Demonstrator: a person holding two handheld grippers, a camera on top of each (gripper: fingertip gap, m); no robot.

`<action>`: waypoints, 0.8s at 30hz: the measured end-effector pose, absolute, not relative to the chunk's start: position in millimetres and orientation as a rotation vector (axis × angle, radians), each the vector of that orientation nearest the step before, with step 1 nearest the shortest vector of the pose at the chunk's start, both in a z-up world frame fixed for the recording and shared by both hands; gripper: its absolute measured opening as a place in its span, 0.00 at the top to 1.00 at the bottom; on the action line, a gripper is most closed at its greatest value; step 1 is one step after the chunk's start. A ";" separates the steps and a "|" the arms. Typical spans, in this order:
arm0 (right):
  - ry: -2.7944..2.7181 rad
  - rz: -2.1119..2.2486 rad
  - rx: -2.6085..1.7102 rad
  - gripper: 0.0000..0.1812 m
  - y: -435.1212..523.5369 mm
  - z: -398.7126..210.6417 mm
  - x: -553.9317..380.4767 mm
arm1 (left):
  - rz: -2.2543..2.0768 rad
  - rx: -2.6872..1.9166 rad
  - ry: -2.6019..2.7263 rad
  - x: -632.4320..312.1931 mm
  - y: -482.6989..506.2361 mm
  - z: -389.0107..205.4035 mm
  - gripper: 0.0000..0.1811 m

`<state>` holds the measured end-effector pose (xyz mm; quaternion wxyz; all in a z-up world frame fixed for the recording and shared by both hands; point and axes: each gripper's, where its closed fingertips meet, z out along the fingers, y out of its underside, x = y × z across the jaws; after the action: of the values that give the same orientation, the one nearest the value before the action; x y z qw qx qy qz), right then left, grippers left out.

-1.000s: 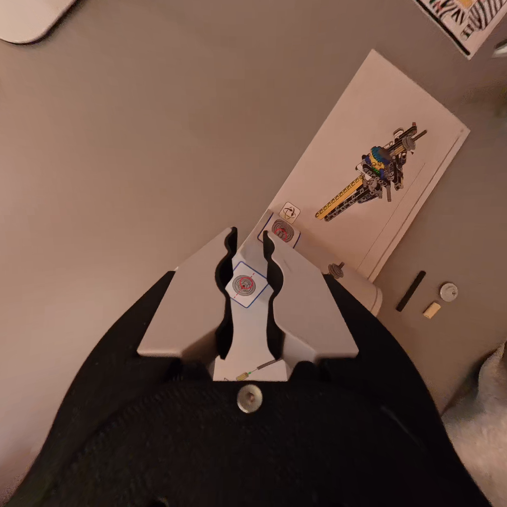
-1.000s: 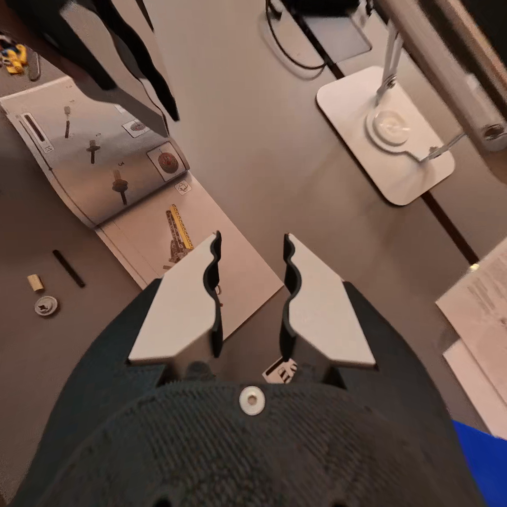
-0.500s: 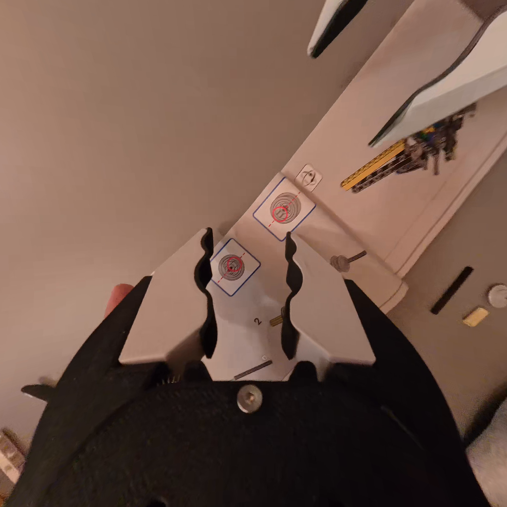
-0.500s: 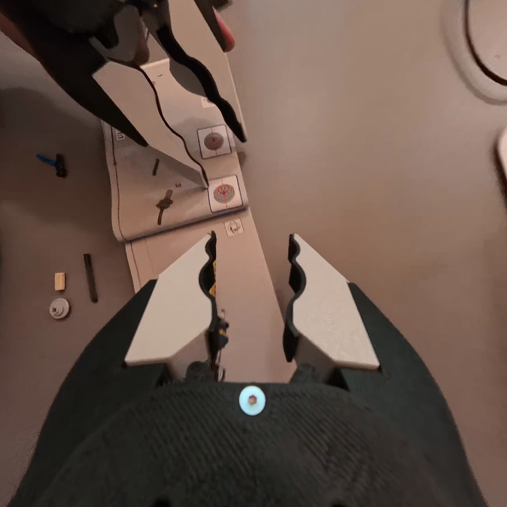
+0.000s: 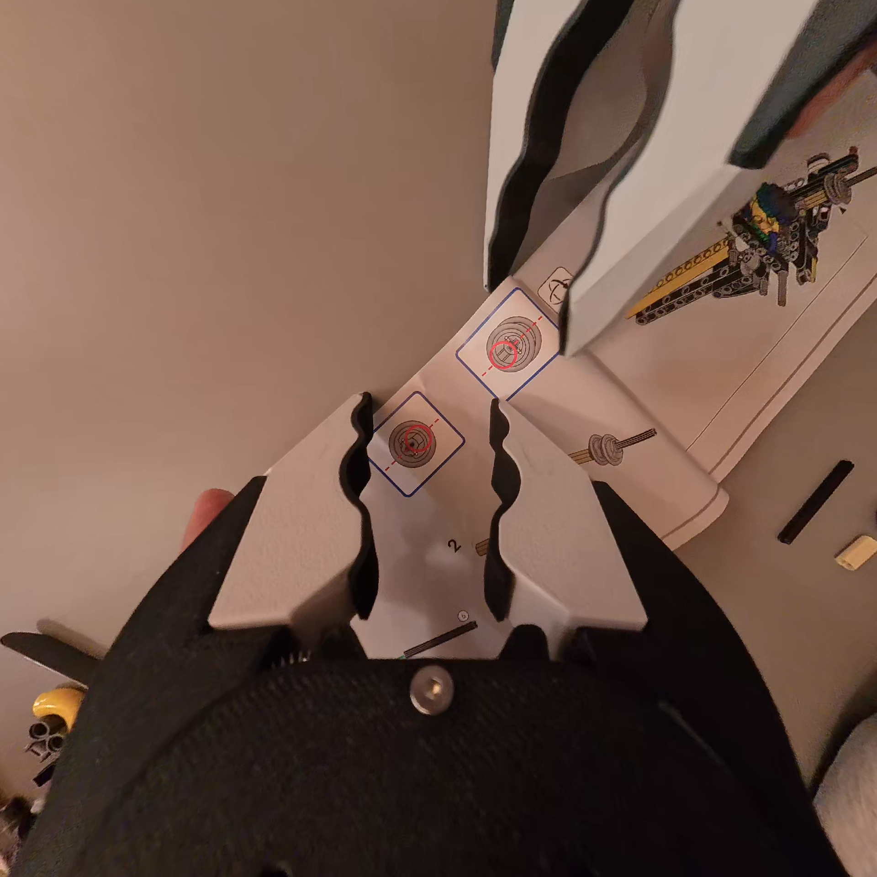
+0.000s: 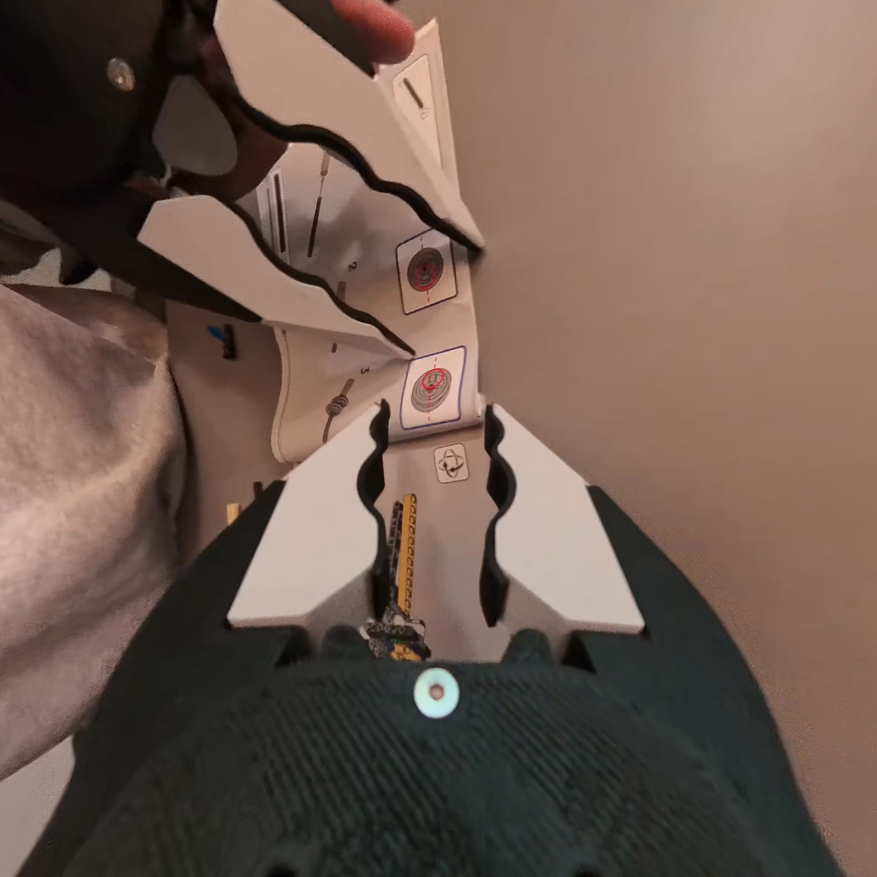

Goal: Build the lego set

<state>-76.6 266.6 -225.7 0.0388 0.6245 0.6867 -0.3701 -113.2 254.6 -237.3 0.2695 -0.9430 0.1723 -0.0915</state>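
The open instruction booklet (image 5: 640,379) lies on the brown table, its left page curled up. My left gripper (image 5: 429,403) is open and empty, low over the curled page with the step pictures. My right gripper (image 6: 436,408) is open and empty over the flat page with the printed yellow-and-black model. Each shows in the other's view: the right gripper (image 5: 527,318) at the upper right, the left gripper (image 6: 446,299) at the upper left. Their tips are close together, apart. A black axle (image 5: 816,500) and a small tan piece (image 5: 856,557) lie right of the booklet.
A yellow piece and grey pieces (image 5: 57,707) lie at the lower left of the left wrist view. A blue pin with a black part (image 6: 223,339) lies beside the booklet. A grey sleeve (image 6: 71,474) fills the left of the right wrist view. About 5 centimetres separates my left fingertips from my right. The black axle (image 5: 816,500) is about equally far from each gripper, around 15 centimetres. Left tips and right tips are each some 15 centimetres from the small tan piece (image 5: 856,557).
My right gripper has swung over the booklet and come up close to the left one. My left gripper's jaws have widened and it has shifted back along the curled page.
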 end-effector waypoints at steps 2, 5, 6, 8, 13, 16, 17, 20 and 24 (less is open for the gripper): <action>2.083 -1.086 1.949 0.88 273.4 -230.0 -77.9 | -0.273 -2.538 0.449 -112.5 255.2 -236.6 0.73; 2.003 -1.082 1.961 0.98 274.4 -229.0 -77.5 | -0.302 -2.542 0.423 -114.4 252.7 -233.2 0.68; 1.978 -1.118 1.957 0.99 273.2 -224.5 -77.7 | -0.298 -2.521 0.413 -116.5 253.2 -228.7 0.65; 1.960 -1.204 1.940 0.99 271.2 -209.9 -76.2 | -0.354 -2.455 0.430 -114.0 250.9 -213.9 0.64; 2.264 -1.302 1.848 1.00 267.7 -165.9 -63.0 | -0.585 -2.268 0.525 -99.7 248.2 -160.0 0.62; 2.562 -1.271 1.706 1.00 253.7 -137.9 -51.3 | -0.719 -2.181 0.673 -84.3 246.9 -128.8 0.61; 2.657 -1.227 1.668 1.00 249.1 -131.3 -47.3 | -0.774 -2.158 0.737 -76.3 244.4 -120.5 0.60; 2.898 -1.075 1.586 1.00 236.7 -117.0 -38.2 | -0.885 -2.160 0.935 -53.9 232.8 -110.9 0.60; 3.083 -0.967 1.522 1.00 220.0 -105.5 -31.1 | -0.849 -2.264 1.177 -37.1 220.0 -128.5 0.76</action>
<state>-31.1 220.0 -105.5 -0.2134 0.4164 0.8433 -0.2644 -37.1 220.0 -128.5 0.2244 -0.8204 0.4264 -0.3078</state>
